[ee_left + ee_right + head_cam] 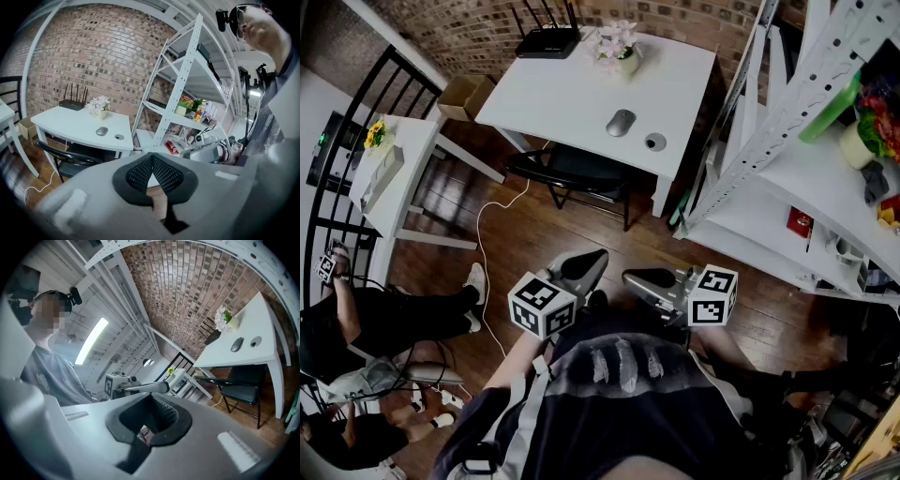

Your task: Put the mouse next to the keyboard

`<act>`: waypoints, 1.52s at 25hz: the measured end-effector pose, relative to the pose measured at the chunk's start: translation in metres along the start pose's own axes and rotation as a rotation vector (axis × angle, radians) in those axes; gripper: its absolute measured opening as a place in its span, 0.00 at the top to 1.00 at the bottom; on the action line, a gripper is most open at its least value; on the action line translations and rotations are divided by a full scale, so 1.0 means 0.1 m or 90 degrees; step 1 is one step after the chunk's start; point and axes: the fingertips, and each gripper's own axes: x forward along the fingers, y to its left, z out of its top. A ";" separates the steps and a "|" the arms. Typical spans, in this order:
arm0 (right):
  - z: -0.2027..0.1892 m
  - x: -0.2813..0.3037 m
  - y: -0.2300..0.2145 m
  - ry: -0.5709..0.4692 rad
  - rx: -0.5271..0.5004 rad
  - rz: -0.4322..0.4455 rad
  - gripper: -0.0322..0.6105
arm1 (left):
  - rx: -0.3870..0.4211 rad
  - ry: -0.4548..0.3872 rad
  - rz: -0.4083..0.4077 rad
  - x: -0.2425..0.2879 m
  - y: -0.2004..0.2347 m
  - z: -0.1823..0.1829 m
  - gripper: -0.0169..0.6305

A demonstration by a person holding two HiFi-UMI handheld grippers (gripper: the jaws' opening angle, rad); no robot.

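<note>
A grey mouse [620, 122] lies on the white table [553, 94] far ahead, beside a small round disc [654, 142]. No keyboard shows in any view. My left gripper [592, 255] and right gripper [633, 277] are held side by side close to my body, well short of the table, over the wooden floor. Both are shut with nothing between the pads. The left gripper view shows its tips [152, 157] meeting, with the mouse [101, 131] far off. The right gripper [151, 396] looks level towards the table, the mouse [237, 344] small at the right.
A black chair [572, 173] stands tucked at the table's near side. A router [547, 42] and a flower pot [619, 49] sit at the back of the table. White shelving [787, 141] with small items stands at the right. A person [375, 319] sits at the left.
</note>
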 end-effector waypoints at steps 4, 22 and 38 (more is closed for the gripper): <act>0.04 0.03 -0.13 0.011 -0.014 -0.017 0.94 | -0.001 -0.010 -0.001 0.09 0.15 0.13 0.97; 0.52 1.00 -0.69 0.092 -0.094 -0.208 0.94 | -0.017 -0.063 -0.113 0.09 1.34 0.64 0.97; 0.89 1.27 -1.21 0.099 -0.090 -0.266 0.94 | 0.064 -0.013 -0.101 0.51 2.00 1.05 0.97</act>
